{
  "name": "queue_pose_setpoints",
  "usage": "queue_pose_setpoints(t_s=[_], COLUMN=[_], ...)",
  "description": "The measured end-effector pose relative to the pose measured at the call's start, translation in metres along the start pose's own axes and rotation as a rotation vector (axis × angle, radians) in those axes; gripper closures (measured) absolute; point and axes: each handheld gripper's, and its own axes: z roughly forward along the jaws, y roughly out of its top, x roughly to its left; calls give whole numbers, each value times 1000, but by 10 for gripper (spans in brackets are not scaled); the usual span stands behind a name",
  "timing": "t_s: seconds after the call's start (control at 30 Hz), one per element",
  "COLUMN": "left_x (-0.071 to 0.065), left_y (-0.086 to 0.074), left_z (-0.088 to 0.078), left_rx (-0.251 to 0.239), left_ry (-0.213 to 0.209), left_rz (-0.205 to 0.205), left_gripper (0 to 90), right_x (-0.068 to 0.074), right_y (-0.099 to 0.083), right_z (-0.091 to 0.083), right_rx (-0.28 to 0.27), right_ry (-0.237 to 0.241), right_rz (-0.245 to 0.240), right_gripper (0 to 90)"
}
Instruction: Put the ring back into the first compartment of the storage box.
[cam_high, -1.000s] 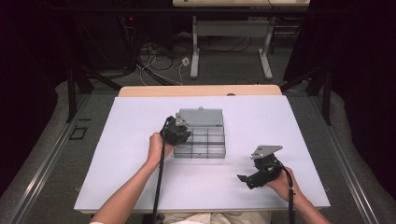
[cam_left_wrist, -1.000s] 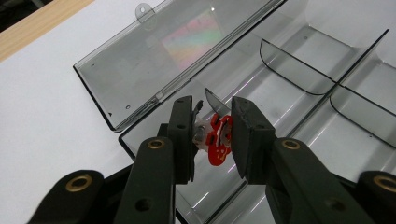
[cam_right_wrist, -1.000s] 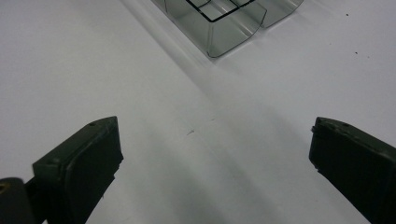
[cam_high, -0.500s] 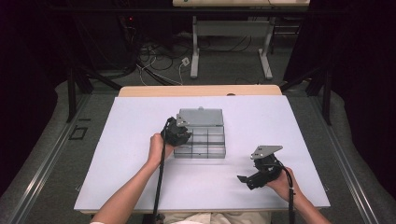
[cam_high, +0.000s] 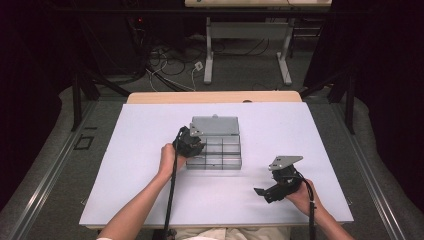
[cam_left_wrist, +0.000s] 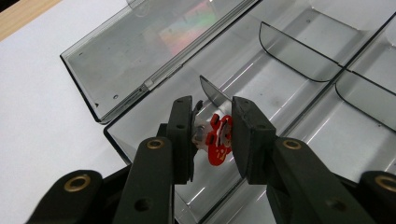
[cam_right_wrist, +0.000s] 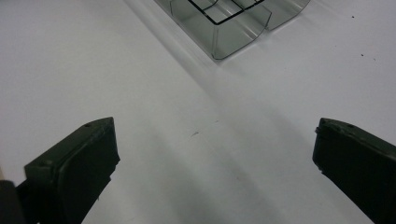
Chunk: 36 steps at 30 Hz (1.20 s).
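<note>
A clear smoky plastic compartment box lies open at the middle of the white table, its lid folded back on the far side. My left gripper hovers over the box's left compartments. In the left gripper view the left gripper is shut on a small red and clear part, held above the box near a curved divider. My right gripper rests low over the table at the front right, and in the right gripper view the right gripper stands wide open with bare table between its jaws.
The white table top has free room left and in front of the box. A corner of the box lies ahead of the right gripper. Cables trail from both grippers toward the front edge. Desk legs and floor cables stand beyond the table.
</note>
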Motion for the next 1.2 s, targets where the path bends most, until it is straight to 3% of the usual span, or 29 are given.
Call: queue_pose_setpoints(t_s=[0.4, 0.67, 1.03, 1.2], left_x=[0, 0, -1, -4], left_y=[-2, -2, 2, 4], left_z=[2, 2, -8, -15], left_rx=[24, 4, -26, -33], left_ry=[1, -8, 0, 13], left_rz=[8, 6, -7, -12], left_gripper=[692, 674, 514, 379], right_x=[0, 1, 0, 0], right_y=[0, 0, 0, -1], right_z=[1, 1, 0, 0], right_rx=[6, 10, 7, 0], right_ry=[-8, 0, -3, -5], right_rz=[2, -6, -6, -12], right_gripper=[0, 0, 0, 0])
